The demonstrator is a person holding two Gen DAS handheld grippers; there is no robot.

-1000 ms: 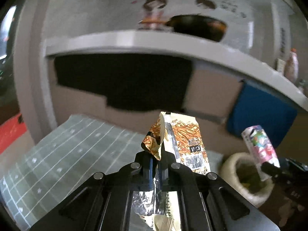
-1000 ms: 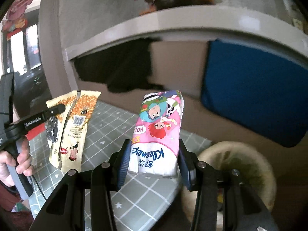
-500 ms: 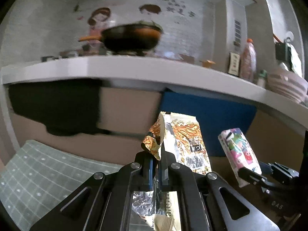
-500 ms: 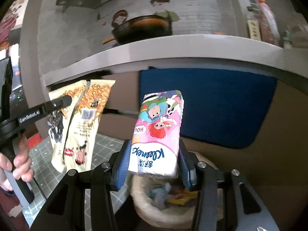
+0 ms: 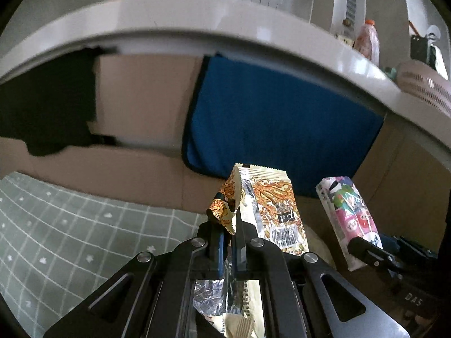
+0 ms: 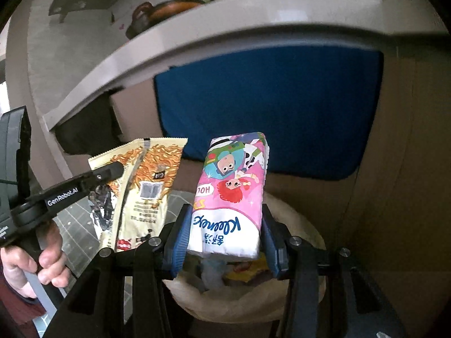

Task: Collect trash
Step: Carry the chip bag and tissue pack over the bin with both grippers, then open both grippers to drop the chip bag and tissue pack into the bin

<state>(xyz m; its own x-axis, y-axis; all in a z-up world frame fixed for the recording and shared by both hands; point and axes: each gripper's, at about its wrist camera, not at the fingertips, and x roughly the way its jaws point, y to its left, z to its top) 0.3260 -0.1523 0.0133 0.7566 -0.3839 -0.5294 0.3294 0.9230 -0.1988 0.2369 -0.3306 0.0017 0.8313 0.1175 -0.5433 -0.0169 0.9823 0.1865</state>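
My left gripper (image 5: pixel 227 226) is shut on a cream and orange snack wrapper (image 5: pixel 270 211), held upright in the air; the wrapper also shows in the right wrist view (image 6: pixel 143 191). My right gripper (image 6: pixel 225 233) is shut on a pink Kleenex tissue pack (image 6: pixel 234 194), also seen at the right of the left wrist view (image 5: pixel 348 219). The pack hangs above a cream trash basket (image 6: pixel 298 225) that holds several scraps. A sliver of the basket (image 5: pixel 317 242) shows behind the wrapper in the left wrist view.
A grey checked mat (image 5: pixel 70 225) covers the table on the left. A white counter edge (image 5: pixel 197 19) runs overhead, with a blue panel (image 5: pixel 276 124) and brown cardboard (image 5: pixel 141 101) behind. A pan (image 6: pixel 169 8) sits on the counter.
Both grippers have moved right, from over the mat toward the basket, and now tilt down. The basket sits directly under the tissue pack. Both grips are unchanged.
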